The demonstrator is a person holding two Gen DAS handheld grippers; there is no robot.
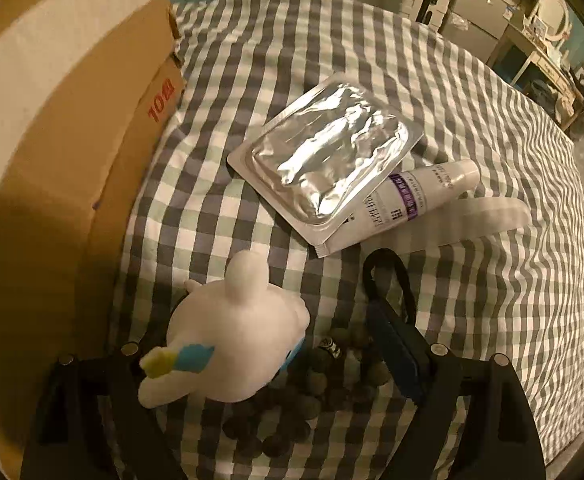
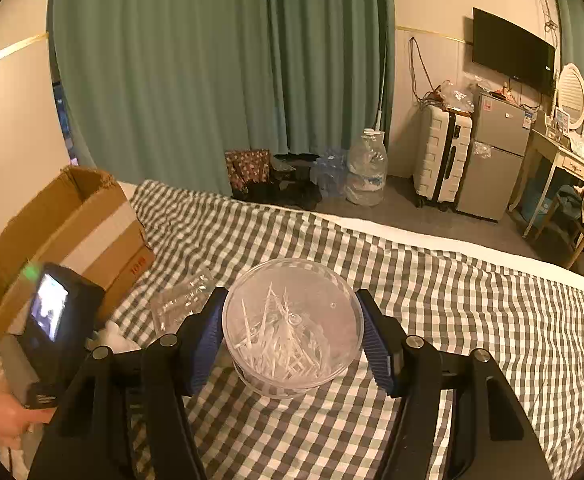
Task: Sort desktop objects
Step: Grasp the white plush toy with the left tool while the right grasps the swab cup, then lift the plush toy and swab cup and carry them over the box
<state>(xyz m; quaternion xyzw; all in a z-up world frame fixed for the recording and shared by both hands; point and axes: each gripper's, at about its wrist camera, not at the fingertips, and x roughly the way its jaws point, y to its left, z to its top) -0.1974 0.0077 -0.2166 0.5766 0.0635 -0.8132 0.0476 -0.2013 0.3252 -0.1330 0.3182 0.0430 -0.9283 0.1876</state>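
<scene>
In the left wrist view a white plush toy (image 1: 236, 340) with a blue and yellow tuft lies on a string of dark beads (image 1: 312, 392). My left gripper (image 1: 278, 280) stands open around the toy. Its right finger (image 1: 392, 332) is clear of the toy, and the left finger is hidden behind it. Beyond lie a silver foil pouch (image 1: 324, 160) and a white tube with a purple label (image 1: 416, 194). In the right wrist view my right gripper (image 2: 291, 294) is shut on a clear round container (image 2: 292, 328) of thin white sticks, with both pads against its sides.
Everything rests on a grey checked bedspread (image 1: 472, 320). An open cardboard box (image 2: 72, 232) stands at its left edge. A clear plastic blister (image 2: 180, 300) lies near the box. A person's hand (image 2: 0, 416) holds the left gripper's body. Beyond the bed are a suitcase, a small fridge and water bottles.
</scene>
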